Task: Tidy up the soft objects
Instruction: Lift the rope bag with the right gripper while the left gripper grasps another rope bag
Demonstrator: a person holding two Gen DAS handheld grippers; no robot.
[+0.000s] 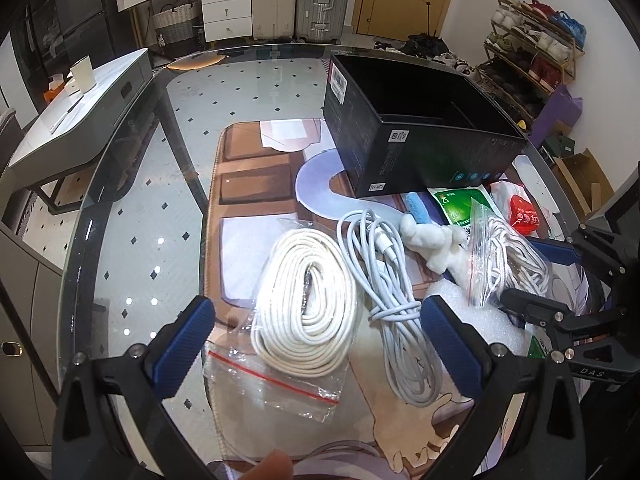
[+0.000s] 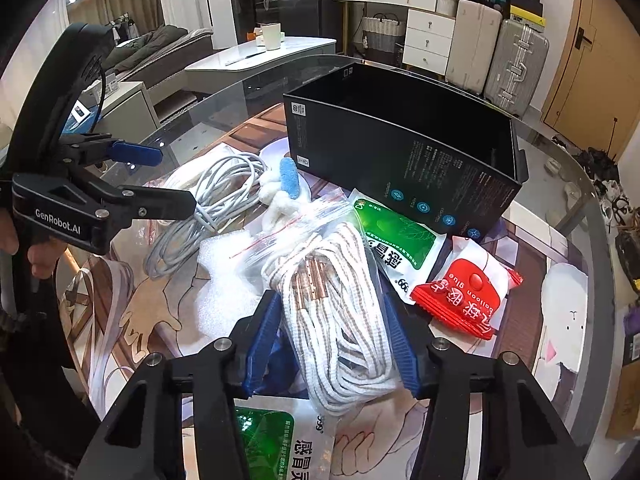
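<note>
My left gripper (image 1: pixel 316 320) is open, its blue pads either side of a bagged coil of cream rope (image 1: pixel 306 300) and a grey-white cable (image 1: pixel 392 292). My right gripper (image 2: pixel 330 344) is shut on a zip bag of white and brown striped cord (image 2: pixel 340 320), which also shows in the left wrist view (image 1: pixel 504 256). An open black box (image 1: pixel 420 136) stands behind the pile; it also shows in the right wrist view (image 2: pixel 404 152). A white fluffy toy (image 1: pixel 432 240) with a blue part lies between cable and cord bag.
Green packets (image 2: pixel 396 236) and a red packet (image 2: pixel 464 300) lie by the box on a printed mat (image 1: pixel 248 184) over a glass table (image 1: pixel 132 200). White foam (image 2: pixel 224 280) lies under the cord bag. The left gripper shows at the left of the right wrist view (image 2: pixel 160 180).
</note>
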